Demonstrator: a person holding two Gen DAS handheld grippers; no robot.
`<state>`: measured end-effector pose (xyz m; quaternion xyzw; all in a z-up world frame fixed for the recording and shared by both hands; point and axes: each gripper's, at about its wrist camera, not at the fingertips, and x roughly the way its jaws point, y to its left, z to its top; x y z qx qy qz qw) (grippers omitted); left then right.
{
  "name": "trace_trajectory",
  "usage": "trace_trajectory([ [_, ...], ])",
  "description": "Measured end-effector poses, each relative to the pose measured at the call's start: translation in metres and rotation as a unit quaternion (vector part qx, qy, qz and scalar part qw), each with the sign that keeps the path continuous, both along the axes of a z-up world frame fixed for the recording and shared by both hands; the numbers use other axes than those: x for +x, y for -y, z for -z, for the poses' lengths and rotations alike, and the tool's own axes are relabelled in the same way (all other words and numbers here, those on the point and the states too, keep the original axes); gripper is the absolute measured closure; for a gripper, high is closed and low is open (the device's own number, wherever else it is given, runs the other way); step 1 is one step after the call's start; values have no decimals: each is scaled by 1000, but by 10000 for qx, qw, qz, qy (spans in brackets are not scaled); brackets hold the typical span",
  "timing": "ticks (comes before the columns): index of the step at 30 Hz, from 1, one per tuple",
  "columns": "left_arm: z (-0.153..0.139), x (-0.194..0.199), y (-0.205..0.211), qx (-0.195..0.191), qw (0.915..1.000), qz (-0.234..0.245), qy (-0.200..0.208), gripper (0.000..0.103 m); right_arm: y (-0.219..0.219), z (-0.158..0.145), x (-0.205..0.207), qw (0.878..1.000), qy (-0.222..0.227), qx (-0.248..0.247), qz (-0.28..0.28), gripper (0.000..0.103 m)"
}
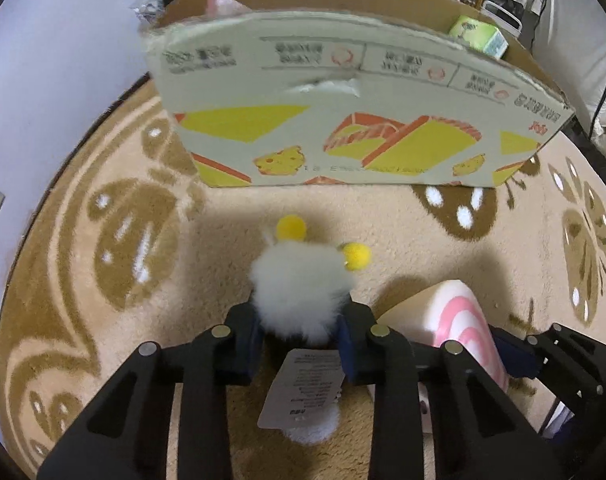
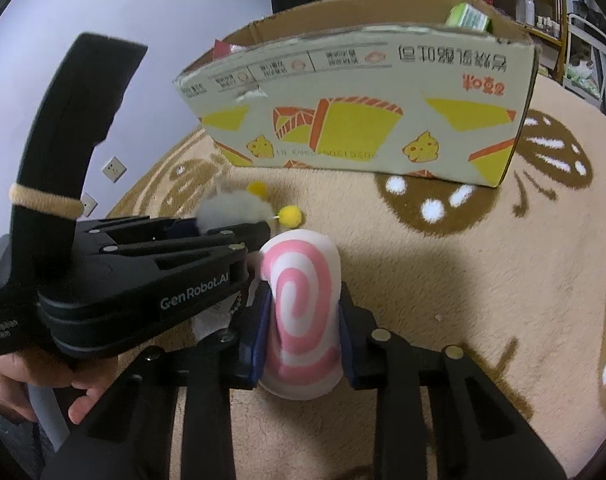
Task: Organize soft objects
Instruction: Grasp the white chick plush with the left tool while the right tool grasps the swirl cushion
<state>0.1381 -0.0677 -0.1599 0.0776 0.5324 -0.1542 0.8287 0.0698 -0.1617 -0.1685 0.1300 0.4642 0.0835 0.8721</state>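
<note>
A beige rug with brown butterfly and leaf patterns is being shown spread over the floor. An open cardboard box, printed with yellow cheese and cake pictures, is being carried directly on it at twelve o'clock.

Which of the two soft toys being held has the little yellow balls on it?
The fluffy white toy in the left gripper; two yellow pom-poms stick out from it. The pink swirl cushion in the right gripper has none.
</note>
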Motion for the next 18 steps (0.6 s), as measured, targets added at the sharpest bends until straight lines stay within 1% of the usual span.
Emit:
trace_trajectory([
  [3, -11, -8, -5, 23, 9998, -153, 111, 78, 2, -9, -4, 9998, 126, -72, 96, 75],
  [7, -23, -14, -17, -53, 9989, -405, 217, 79, 13, -17, -10, 9993, 217, -16, 299, 76],
  [13, -46, -31, -26, -156, 9977, -519, 402, 79, 22, -26, -20, 9984, 287, -63, 483, 76],
  [18, -64, -48, -34, -84, 9968, -522, 603, 79, 23, -36, -29, 9976, 416, -188, 516, 76],
])
